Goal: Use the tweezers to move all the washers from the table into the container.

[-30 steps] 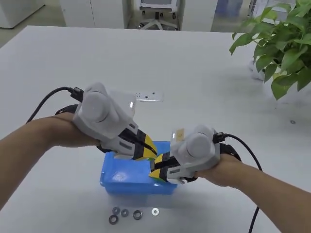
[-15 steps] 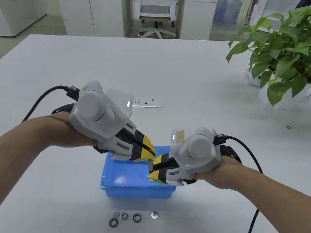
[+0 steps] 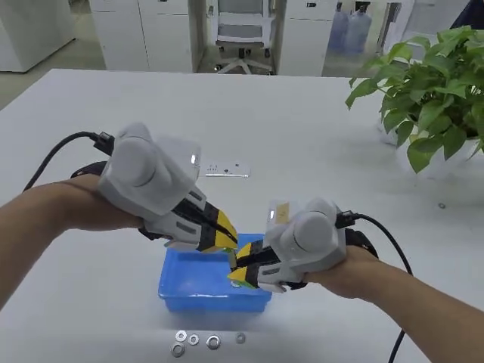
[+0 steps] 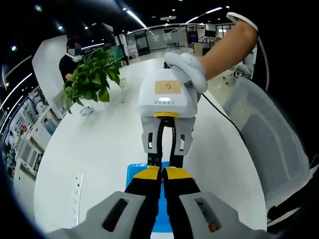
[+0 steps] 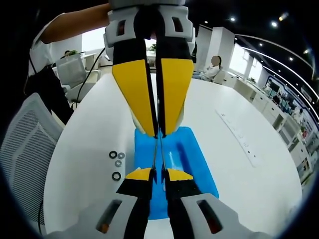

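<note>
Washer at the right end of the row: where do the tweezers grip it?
Pinch its ring wall, one tip in the hole, one outside, coming from above. The washer lies flat on the table, apart from the other washers, so no edge stands up.

From the headset we are looking forward and down, from close above, at the left gripper (image 3: 231, 243) and the right gripper (image 3: 237, 274), tip to tip over the blue container (image 3: 189, 286) on the white counter (image 3: 318, 151). Each gripper camera is looking along its own jaws straight at the other gripper, very near, so the two are facing each other. All three views are sharing the container and the counter.
</note>
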Motion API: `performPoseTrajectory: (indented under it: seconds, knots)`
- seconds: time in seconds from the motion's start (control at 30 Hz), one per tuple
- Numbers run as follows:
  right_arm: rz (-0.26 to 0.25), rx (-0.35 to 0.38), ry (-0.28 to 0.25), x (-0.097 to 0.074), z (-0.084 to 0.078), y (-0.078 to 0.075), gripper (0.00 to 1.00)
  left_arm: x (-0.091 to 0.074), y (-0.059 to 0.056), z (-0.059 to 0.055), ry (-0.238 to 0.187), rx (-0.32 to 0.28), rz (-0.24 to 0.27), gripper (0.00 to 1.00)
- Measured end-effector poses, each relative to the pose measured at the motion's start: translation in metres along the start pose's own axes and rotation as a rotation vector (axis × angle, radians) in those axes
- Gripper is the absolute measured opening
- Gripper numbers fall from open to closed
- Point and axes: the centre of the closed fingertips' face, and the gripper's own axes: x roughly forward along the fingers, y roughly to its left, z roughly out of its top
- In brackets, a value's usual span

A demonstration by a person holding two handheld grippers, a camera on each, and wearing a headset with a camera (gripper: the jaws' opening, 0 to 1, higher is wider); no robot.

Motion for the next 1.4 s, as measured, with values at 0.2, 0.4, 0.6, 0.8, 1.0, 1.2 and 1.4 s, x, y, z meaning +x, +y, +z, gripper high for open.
performPoseTrajectory:
  seconds: [0.2, 0.4, 0.6, 0.8, 1.0, 1.2, 1.4]
  knots:
    - [-0.004, -0.020, -0.003, -0.003, 0.005, 0.007, 0.11, -0.005, -0.008, 0.003, 0.009, 0.011, -0.002, 0.05]
    - [-0.008, -0.026, -0.005, -0.008, 0.005, 0.014, 0.11, -0.007, -0.016, 0.005, 0.022, 0.021, -0.007, 0.05]
    - [-0.019, -0.035, -0.006, -0.011, 0.004, 0.023, 0.11, -0.006, -0.025, 0.007, 0.028, 0.023, -0.018, 0.05]
    - [-0.014, -0.034, -0.004, -0.011, 0.000, 0.034, 0.11, -0.002, -0.037, 0.008, 0.034, 0.028, -0.038, 0.05]
    - [-0.009, -0.029, -0.005, -0.009, -0.005, 0.043, 0.11, 0.002, -0.045, 0.004, 0.041, 0.025, -0.051, 0.05]
    - [0.001, -0.025, 0.002, -0.006, -0.011, 0.050, 0.11, 0.008, -0.051, 0.000, 0.047, 0.021, -0.064, 0.05]
    - [0.008, -0.013, 0.006, -0.003, -0.017, 0.057, 0.12, 0.013, -0.056, -0.005, 0.054, 0.019, -0.074, 0.05]
